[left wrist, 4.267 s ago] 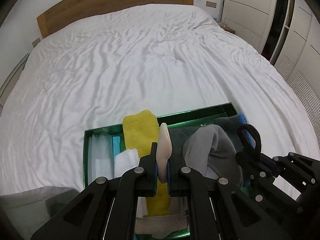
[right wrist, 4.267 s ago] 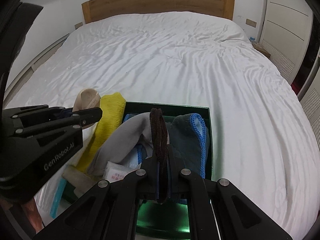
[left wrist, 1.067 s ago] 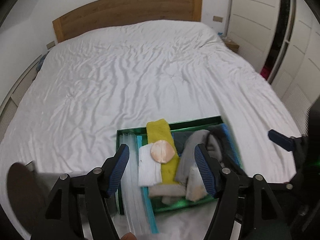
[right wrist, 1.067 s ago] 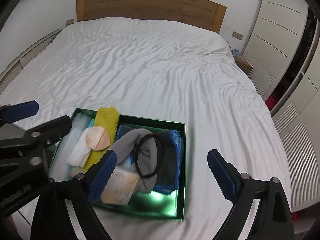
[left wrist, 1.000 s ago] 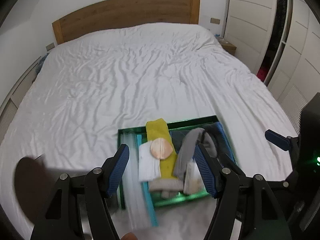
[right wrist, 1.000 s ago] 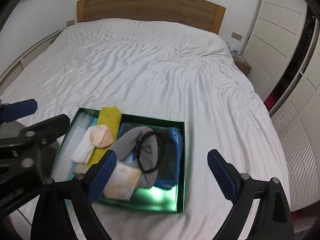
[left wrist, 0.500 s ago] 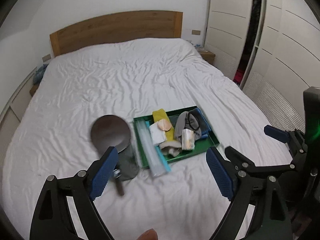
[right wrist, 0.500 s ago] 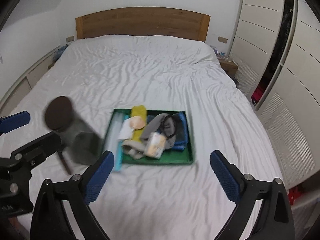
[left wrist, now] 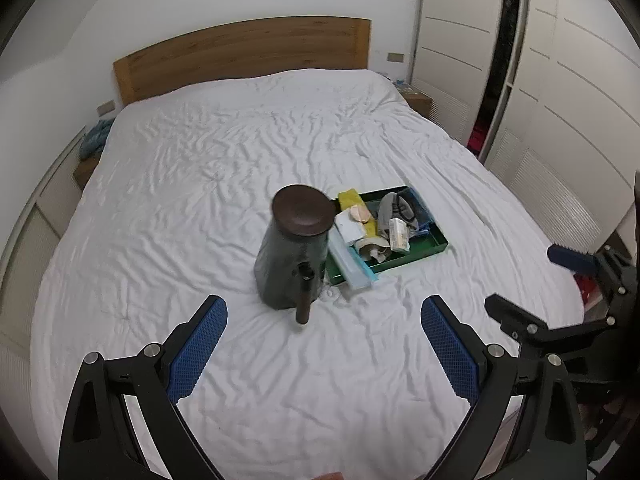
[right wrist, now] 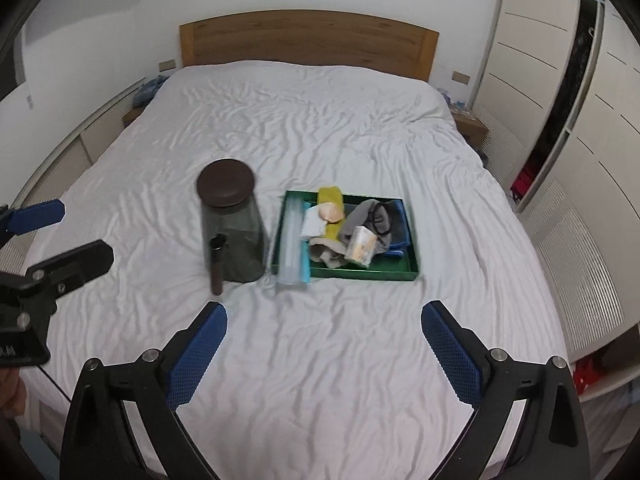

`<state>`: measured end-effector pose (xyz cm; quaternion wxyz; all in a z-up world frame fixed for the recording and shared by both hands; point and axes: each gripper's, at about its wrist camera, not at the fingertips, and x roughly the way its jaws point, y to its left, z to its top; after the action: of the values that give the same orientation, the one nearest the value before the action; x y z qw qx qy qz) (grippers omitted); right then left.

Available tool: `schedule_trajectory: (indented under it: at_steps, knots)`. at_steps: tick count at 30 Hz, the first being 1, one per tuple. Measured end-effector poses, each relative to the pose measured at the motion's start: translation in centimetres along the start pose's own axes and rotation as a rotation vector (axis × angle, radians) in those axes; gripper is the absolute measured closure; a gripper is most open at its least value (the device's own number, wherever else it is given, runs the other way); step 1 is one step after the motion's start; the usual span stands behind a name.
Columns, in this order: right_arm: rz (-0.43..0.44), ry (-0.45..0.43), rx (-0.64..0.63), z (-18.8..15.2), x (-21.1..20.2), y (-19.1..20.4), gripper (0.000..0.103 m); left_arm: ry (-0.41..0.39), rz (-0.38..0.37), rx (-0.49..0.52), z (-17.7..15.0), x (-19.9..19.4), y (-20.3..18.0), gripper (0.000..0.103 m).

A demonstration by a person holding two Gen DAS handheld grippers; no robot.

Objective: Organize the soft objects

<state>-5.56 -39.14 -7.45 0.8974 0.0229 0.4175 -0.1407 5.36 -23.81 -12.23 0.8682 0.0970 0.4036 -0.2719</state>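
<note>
A green tray [right wrist: 413, 266] lies on the white bed and holds several soft items: a yellow cloth [right wrist: 330, 194], a round beige puff [right wrist: 330, 212], grey socks [right wrist: 362, 216], a black hair tie [right wrist: 380, 216], a blue cloth [right wrist: 401, 216] and a small tissue pack [right wrist: 361, 249]. The tray also shows in the left wrist view [left wrist: 432, 246]. My left gripper [left wrist: 322, 344] is open and empty, well back from the tray. My right gripper [right wrist: 323, 344] is open and empty, also well back.
A dark jar with a brown lid [right wrist: 232, 220] stands left of the tray, a dark tube [right wrist: 216, 262] in front of it; the jar also shows in the left wrist view [left wrist: 294, 248]. A clear blue-edged pouch [right wrist: 292, 240] overhangs the tray. Wardrobe doors [right wrist: 560, 120] stand to the right.
Both grippers let go of the puff and hair tie, opened, and pulled far back from the tray. The jar has come into view beside the tray.
</note>
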Motion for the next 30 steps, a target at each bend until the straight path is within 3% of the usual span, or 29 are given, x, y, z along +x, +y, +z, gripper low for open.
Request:
schedule_trajectory:
  at_steps: [6,16,30]
  knots:
    - [0.031,-0.014,-0.056,-0.1,-1.6,2.7,0.003,-0.011,0.029,-0.037,-0.6,-1.3,2.0,0.008]
    - [0.073,-0.04,-0.119,0.4,-2.8,4.6,0.003,-0.112,0.11,-0.062,-1.1,-3.7,4.0,0.008]
    - [0.099,-0.025,-0.129,0.5,-1.9,5.1,0.003,-0.098,0.11,-0.054,-1.5,-3.6,4.4,0.008]
